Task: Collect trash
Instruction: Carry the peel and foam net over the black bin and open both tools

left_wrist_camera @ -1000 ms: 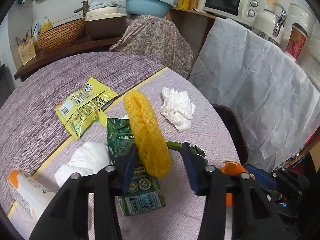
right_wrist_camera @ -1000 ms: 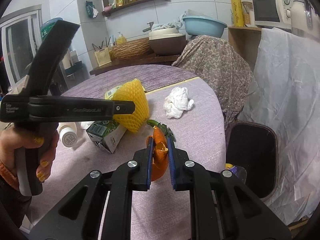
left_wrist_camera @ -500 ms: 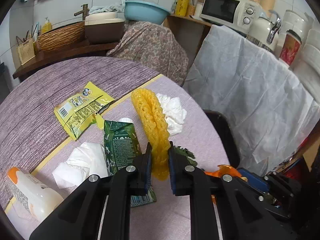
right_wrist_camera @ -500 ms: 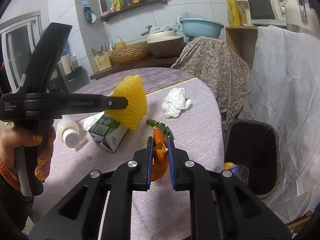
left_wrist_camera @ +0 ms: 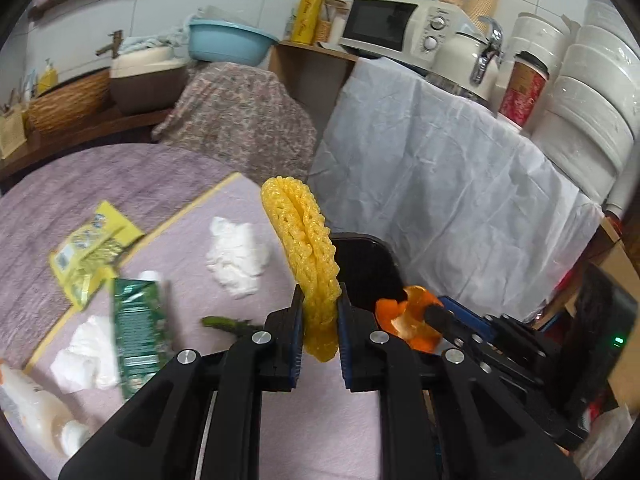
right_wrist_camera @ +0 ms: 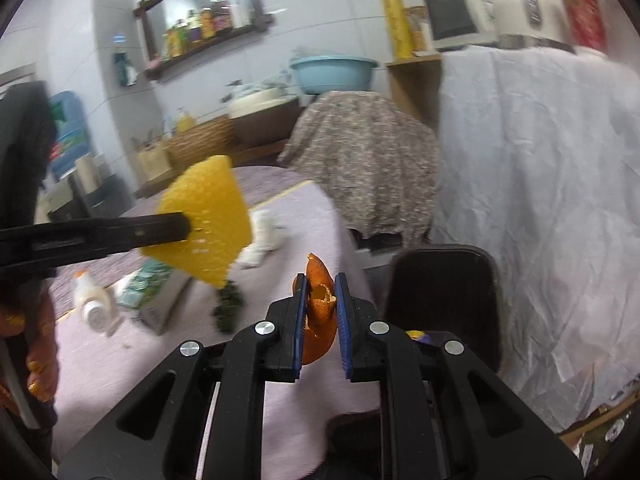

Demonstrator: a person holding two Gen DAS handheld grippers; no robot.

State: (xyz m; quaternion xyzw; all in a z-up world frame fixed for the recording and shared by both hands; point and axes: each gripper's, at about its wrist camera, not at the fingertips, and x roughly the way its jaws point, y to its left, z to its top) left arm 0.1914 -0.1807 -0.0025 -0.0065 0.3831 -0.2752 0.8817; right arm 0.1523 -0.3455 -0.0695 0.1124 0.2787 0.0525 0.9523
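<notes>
Left gripper (left_wrist_camera: 319, 322) clamps yellow foam net (left_wrist_camera: 304, 248), right gripper (right_wrist_camera: 320, 312) clamps orange peel (right_wrist_camera: 319, 312) near black bin (right_wrist_camera: 444, 280)

Microwave (left_wrist_camera: 390, 24) and kettle (left_wrist_camera: 466, 60) above white sheet (left_wrist_camera: 440, 184); blue basin (left_wrist_camera: 230, 42); wicker basket (left_wrist_camera: 64, 106).

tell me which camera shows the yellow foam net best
The right wrist view: the yellow foam net shows broadside as a full wedge, clamped in the left tool. The left wrist view shows it only edge-on, a narrow folded strip rising between that tool's pads.
</notes>
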